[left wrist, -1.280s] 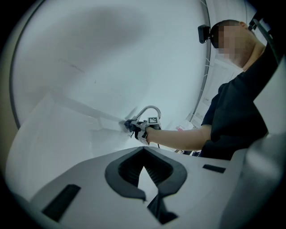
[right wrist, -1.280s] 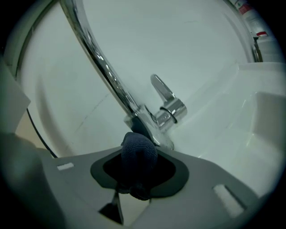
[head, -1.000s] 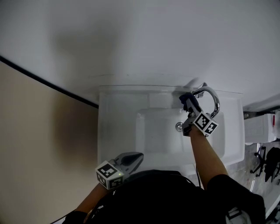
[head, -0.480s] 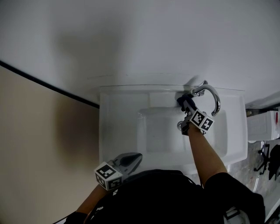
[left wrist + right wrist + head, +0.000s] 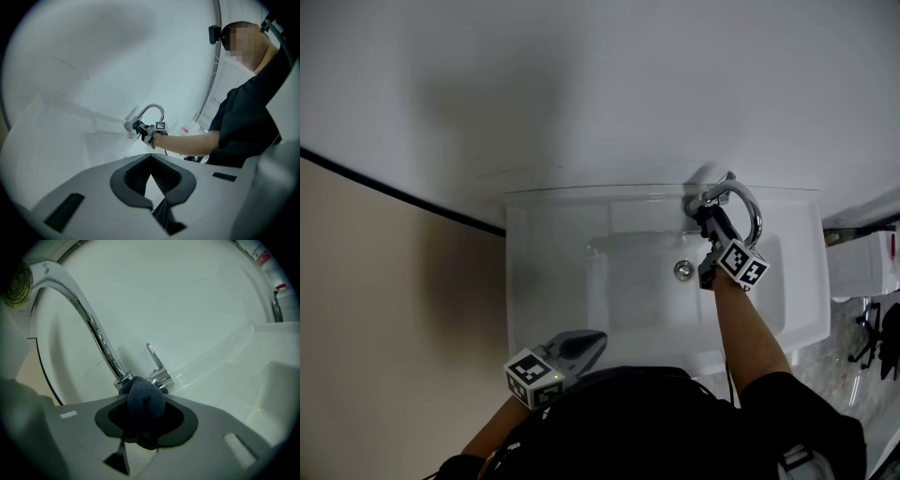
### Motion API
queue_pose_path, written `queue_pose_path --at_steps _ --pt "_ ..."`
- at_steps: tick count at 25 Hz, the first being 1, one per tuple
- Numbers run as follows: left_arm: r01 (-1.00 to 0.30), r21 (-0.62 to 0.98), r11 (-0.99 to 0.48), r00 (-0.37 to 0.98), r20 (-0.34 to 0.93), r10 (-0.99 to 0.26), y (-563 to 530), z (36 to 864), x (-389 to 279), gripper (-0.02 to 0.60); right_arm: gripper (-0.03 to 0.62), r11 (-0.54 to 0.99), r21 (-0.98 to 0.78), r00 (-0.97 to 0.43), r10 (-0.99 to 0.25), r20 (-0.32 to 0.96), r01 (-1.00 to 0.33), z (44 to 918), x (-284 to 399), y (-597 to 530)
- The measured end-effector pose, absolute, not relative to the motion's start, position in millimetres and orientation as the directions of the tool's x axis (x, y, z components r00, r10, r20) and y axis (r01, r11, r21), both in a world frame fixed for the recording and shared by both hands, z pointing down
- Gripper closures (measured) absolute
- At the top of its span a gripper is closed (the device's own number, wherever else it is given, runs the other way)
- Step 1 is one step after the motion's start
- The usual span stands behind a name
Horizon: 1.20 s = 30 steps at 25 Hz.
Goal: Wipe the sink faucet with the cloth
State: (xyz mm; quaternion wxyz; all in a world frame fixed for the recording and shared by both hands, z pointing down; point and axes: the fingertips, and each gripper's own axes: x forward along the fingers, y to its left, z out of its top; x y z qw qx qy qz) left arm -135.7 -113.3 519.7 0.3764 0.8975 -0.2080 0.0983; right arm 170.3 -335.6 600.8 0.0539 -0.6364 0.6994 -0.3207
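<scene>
One arm (image 5: 750, 330) outstretched; right gripper (image 5: 709, 223) clamps cloth (image 5: 142, 399); at faucet (image 5: 96, 331) base

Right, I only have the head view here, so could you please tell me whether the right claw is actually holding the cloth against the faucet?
Observer: Yes. In the right gripper view the dark cloth is bunched between the jaws of the right claw, up against the base of the faucet.
Operator: Thank you. Whereabouts on the base is it?
Observer: It sits where the curved spout comes down, just beside the upright lever.
Operator: And is the left claw carrying anything?
Observer: No. The left gripper view shows the left claw shut with nothing between its jaws, pointed toward the sink.
</scene>
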Motion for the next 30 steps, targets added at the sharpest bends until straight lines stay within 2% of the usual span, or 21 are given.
queue_pose_path --at_steps 8,10,14,16,20,25,30 --pt "-0.443 0.614 -0.654 0.888 0.4 -0.226 -103.8 523.8 -94.4 0.589 0.473 0.03 -0.576 -0.285 -0.889 0.357 -0.817 637.6 173.6 -340.2" --pt "-0.438 0.607 -0.663 0.887 0.41 -0.212 -103.3 519.8 -78.0 0.589 0.473 0.082 -0.591 -0.328 -0.888 0.323 -0.803 626.2 172.0 -337.5" --pt "-0.426 0.583 -0.692 0.883 0.433 -0.179 -104.3 518.5 -42.6 0.589 0.473 0.251 -0.611 -0.437 -0.882 0.176 -0.751 585.1 171.3 -330.7" --pt "-0.422 0.58 -0.697 0.884 0.435 -0.173 -105.1 519.7 -18.5 0.589 0.473 0.33 -0.581 -0.502 -0.85 0.159 -0.743 573.7 170.7 -336.0" --pt "-0.426 0.569 -0.704 0.88 0.44 -0.177 -101.0 516.7 23.5 0.589 0.473 0.419 -0.568 -0.604 -0.776 0.18 -0.708 575.8 169.2 -342.8" --pt "-0.472 0.549 -0.69 0.86 0.459 -0.224 -100.7 513.4 43.0 0.589 0.473 0.466 -0.564 -0.672 -0.704 0.231 -0.682 595.7 160.4 -340.7" --pt "-0.494 0.542 -0.68 0.85 0.467 -0.245 -95.9 509.9 48.9 0.589 0.471 0.455 -0.544 -0.692 -0.611 0.385 -0.705 629.5 144.5 -335.4"
